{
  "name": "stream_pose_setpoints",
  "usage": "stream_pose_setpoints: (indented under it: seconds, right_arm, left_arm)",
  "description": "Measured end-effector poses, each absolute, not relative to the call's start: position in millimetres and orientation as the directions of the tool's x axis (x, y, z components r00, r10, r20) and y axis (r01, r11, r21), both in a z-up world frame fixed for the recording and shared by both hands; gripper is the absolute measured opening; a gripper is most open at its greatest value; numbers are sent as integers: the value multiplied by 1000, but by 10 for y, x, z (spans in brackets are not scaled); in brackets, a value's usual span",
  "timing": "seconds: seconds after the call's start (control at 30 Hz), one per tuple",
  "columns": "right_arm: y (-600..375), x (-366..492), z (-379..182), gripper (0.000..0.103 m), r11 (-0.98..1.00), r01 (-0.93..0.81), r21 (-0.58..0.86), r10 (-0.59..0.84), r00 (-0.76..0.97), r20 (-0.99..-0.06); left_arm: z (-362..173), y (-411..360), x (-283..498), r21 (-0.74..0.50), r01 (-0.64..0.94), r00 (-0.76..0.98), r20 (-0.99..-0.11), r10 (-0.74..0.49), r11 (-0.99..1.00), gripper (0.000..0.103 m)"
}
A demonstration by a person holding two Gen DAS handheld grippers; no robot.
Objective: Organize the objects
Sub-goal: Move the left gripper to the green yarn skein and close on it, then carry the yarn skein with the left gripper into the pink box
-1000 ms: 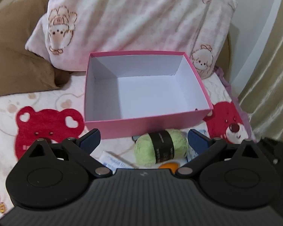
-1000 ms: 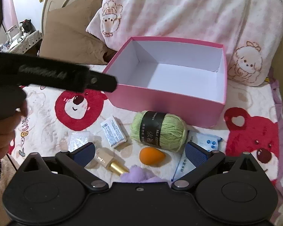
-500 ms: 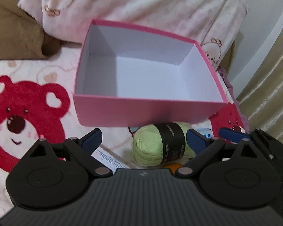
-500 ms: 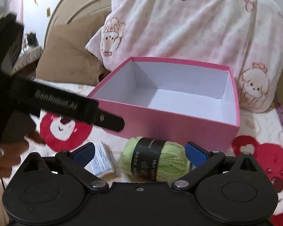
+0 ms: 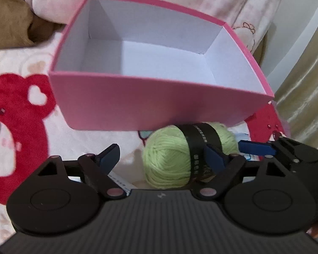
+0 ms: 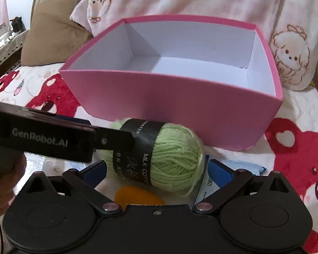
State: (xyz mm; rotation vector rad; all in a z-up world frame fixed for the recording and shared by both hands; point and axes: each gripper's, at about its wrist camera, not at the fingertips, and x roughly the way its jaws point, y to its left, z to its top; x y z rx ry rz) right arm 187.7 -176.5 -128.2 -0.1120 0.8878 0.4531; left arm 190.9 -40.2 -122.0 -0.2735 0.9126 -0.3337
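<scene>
The orange sponge (image 6: 138, 196) is half hidden by the right tongs (image 6: 156, 170), which are spread around the soft yarn (image 6: 169, 154). The left tongs (image 5: 162, 157), spread and just narrowing, are seen at the yarn without pinching it, before the pink box (image 5: 137, 103).

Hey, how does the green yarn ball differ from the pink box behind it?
The green yarn ball is rounded, soft and fuzzy; the pink box is rigid, flat-sided and angular. The yarn ball is far smaller than the pink box. The yarn ball wears a black paper band with printing; the pink box is plain pink outside, white inside, open-topped with nothing in it. Both rest on the bear-print blanket, the yarn just in front of the box.
</scene>
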Motion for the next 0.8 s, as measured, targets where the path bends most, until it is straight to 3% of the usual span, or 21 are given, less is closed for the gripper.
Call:
stream_pose_setpoints:
  seconds: [0.03,0.13,0.4,0.8]
  right_arm:
    - [-1768,1890,-1304,101,899,-427,94,338,543,-769]
    - [-1770,1928,-1386,96,892,-429,140,372,525,-765]
    - [-1741,1783,-1296,86,894,-432,124,374,563,-737]
    - [-1635,1407,-630,93,860,-508,43,410,639,-651]
  left_arm:
    - [-1250,-398,1918,-390,164,563,-717,-411,906,85]
    - [-1314,-440,1937,-443,198,531,-702,-475,874,62]
    - [-1213,-509,1854,-440,268,527,-678,-513,857,57]
    - [-591,-253,1562,-487,302,559,-605,-566,819,55]
